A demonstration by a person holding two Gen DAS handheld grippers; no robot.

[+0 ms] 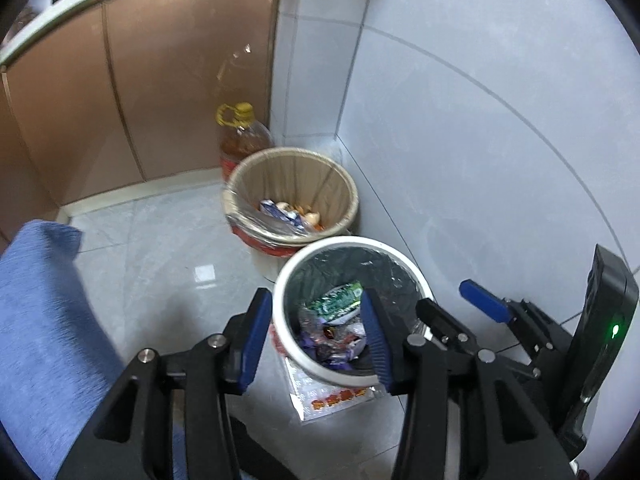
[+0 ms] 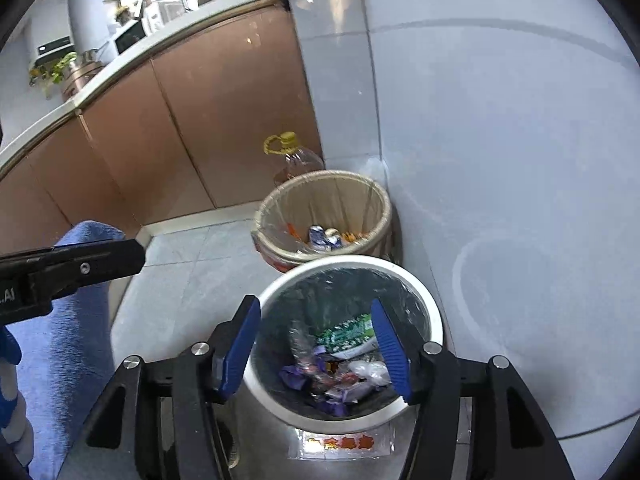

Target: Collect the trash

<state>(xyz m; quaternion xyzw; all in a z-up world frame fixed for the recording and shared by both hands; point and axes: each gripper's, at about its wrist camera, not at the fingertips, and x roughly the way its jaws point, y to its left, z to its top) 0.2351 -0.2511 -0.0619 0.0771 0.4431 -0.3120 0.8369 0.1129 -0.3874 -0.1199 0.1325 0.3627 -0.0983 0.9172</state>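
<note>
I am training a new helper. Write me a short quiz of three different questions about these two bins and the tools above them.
1. True or false: the white bin has a dark liner bag.
2. Which thing stands behind the beige bin, by the cabinet? A) a broom B) an oil bottle C) a chair
3. Fill in: the left tool and the right tool are both ____ and hold nothing.

Key: 1 true. 2 B. 3 open.
</note>
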